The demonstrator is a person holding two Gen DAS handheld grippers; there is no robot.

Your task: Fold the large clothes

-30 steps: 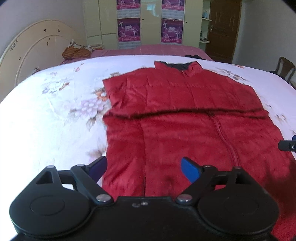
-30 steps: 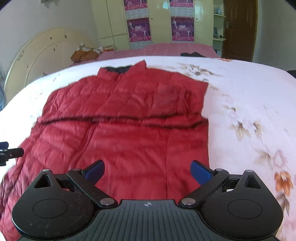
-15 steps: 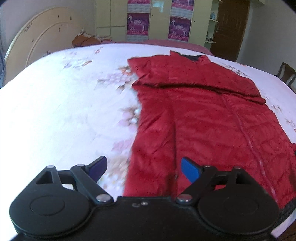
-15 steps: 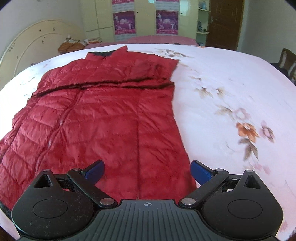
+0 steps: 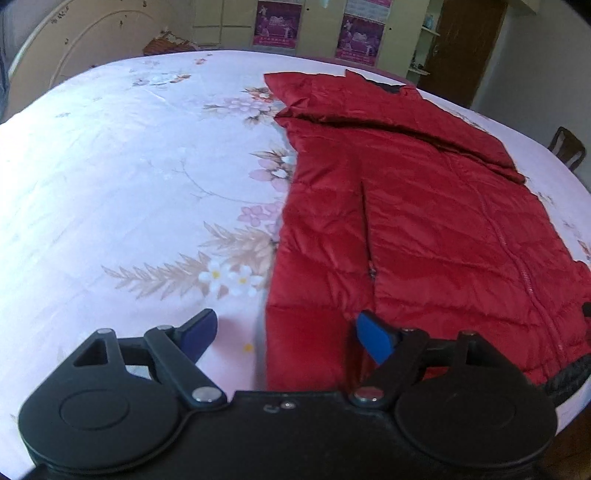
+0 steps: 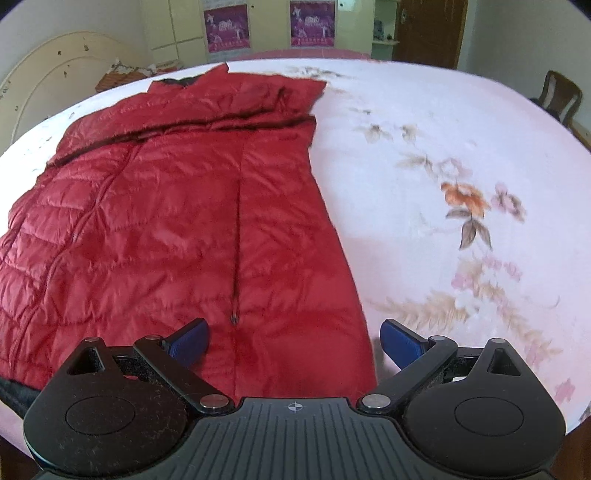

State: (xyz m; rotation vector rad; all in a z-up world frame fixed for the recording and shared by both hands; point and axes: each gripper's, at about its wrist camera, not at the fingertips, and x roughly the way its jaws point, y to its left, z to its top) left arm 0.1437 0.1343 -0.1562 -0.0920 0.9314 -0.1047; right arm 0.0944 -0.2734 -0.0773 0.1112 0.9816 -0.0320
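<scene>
A long red quilted jacket [image 5: 424,221] lies flat on a floral bedsheet [image 5: 129,184], collar at the far end, its sleeves folded across the chest. My left gripper [image 5: 288,334] hovers over the jacket's near left hem corner, its jaws closing but still wide apart; the hem edge lies between the blue pads without being pressed. In the right wrist view the same jacket [image 6: 166,221] fills the left half. My right gripper [image 6: 295,341] stands open over the near right hem corner, the red fabric below and between its pads.
The bed reaches to a cream headboard [image 5: 85,40] at the far left. Cupboards with purple posters [image 6: 229,27] line the back wall beside a dark wooden door [image 6: 428,29]. A wooden chair [image 6: 557,96] stands at the right. Folded items in a basket [image 6: 125,72] sit behind the bed.
Both grippers have drawn back along the jacket toward its near hem and spread apart, the left to the left edge, the right to the right edge. Each has sunk a little lower.
</scene>
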